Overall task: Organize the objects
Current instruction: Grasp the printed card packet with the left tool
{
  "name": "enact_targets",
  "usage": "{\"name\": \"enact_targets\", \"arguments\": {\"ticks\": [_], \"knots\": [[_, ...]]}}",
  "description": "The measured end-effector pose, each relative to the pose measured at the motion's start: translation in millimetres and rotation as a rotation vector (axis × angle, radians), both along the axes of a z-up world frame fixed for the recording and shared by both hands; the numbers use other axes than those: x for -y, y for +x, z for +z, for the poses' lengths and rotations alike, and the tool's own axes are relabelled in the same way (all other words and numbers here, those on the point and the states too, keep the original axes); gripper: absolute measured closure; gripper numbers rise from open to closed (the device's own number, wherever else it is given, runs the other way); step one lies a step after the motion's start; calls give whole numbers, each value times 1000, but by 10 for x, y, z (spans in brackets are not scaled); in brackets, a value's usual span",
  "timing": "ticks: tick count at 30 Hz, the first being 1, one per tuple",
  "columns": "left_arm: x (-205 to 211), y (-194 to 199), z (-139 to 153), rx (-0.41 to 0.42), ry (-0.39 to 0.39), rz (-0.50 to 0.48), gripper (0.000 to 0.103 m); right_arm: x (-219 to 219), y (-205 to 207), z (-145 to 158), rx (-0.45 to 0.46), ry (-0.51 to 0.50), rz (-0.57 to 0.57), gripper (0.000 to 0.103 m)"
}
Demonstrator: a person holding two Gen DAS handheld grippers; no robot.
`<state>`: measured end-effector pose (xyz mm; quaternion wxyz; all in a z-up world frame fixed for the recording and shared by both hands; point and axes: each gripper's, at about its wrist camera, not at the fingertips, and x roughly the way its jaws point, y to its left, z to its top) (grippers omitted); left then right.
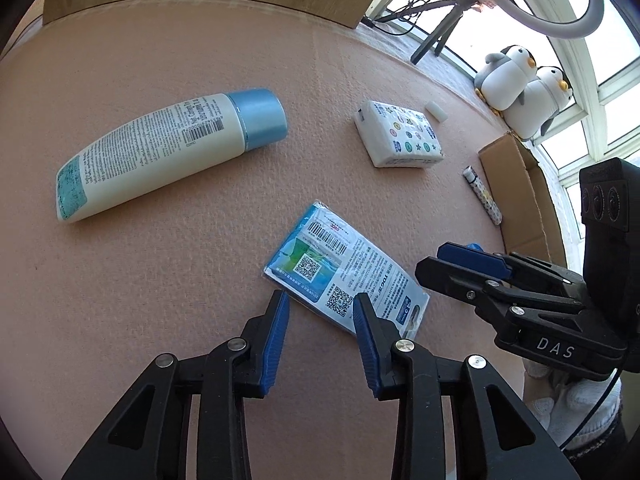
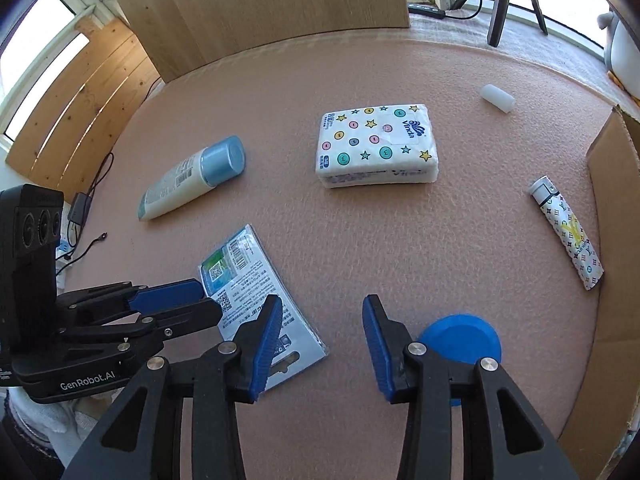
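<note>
On the pink mat a flat blue-and-white packet (image 1: 344, 276) (image 2: 256, 292) lies face down with barcodes showing. My left gripper (image 1: 320, 304) (image 2: 200, 298) stands open, its fingertips at the packet's near edge. My right gripper (image 2: 318, 312) (image 1: 460, 262) is open too, just right of the packet, with nothing between its fingers. A cream bottle with a blue cap (image 1: 160, 152) (image 2: 192, 176) lies on its side to the left. A white tissue pack with stars (image 1: 400, 134) (image 2: 376, 146) sits farther back. A patterned tube (image 2: 568, 232) (image 1: 482, 194) lies beside the cardboard box (image 2: 616, 240) (image 1: 516, 200).
A blue round lid (image 2: 460, 338) rests on the mat under my right gripper. A small white cylinder (image 2: 497, 98) (image 1: 436, 111) lies at the back. Two plush penguins (image 1: 520, 88), a tripod (image 1: 436, 36) and a ring light sit by the window. A wooden board (image 2: 260, 12) stands behind the mat.
</note>
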<state>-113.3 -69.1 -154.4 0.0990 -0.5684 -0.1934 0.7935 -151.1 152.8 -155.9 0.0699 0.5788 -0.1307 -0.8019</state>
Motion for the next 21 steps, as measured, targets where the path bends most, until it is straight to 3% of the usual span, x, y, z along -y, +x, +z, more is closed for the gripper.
{"name": "enact_targets", "arguments": {"ticks": [10, 15, 18, 21], "knots": [[-17, -257, 20, -8, -34, -28, 69, 138, 66, -11, 9, -3, 42, 65], [-159, -490, 4, -3, -43, -77, 69, 93, 104, -2, 18, -16, 31, 65], [-330, -622, 32, -10, -87, -116, 69, -40, 199, 102, -5, 17, -11, 65], [-445, -645, 67, -15, -87, -131, 58, -261, 341, 234, -39, 44, -65, 62]]}}
